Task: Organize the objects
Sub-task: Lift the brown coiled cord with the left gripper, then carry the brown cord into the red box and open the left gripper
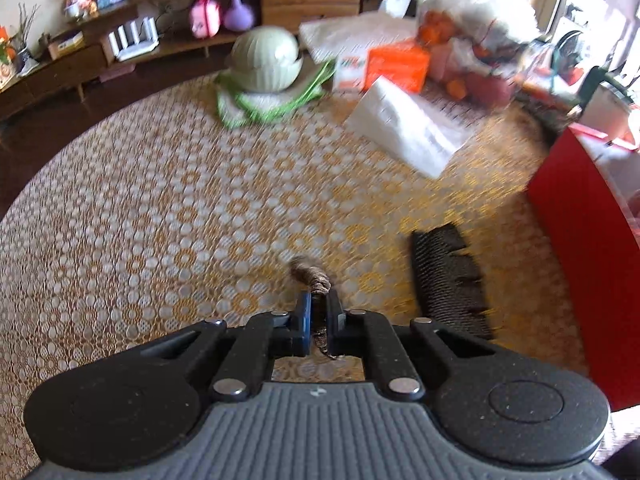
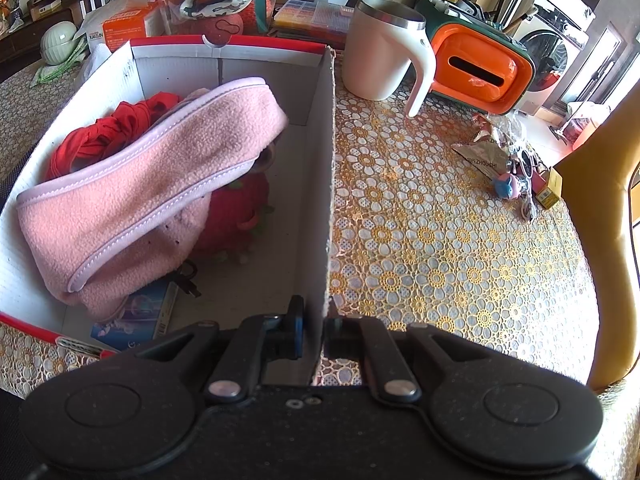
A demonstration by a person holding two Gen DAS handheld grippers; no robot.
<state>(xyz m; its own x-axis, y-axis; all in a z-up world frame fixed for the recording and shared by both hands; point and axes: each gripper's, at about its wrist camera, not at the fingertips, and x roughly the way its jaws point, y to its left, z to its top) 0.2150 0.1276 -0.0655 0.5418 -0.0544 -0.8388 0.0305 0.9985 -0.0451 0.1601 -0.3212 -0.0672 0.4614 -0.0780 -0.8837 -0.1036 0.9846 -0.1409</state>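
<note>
Brown, wound twine bundle (image 1: 316,280) – soft and light, I judge, best taken across its middle – sits clenched between the left claw (image 1: 318,312) fingers, above the table, while the right claw (image 2: 316,326) grips the near box wall (image 2: 329,184).

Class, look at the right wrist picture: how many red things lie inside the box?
2 visible: a red cloth at the box's far left, and a red plush under the pink fleece band. More may be hidden beneath.
</note>
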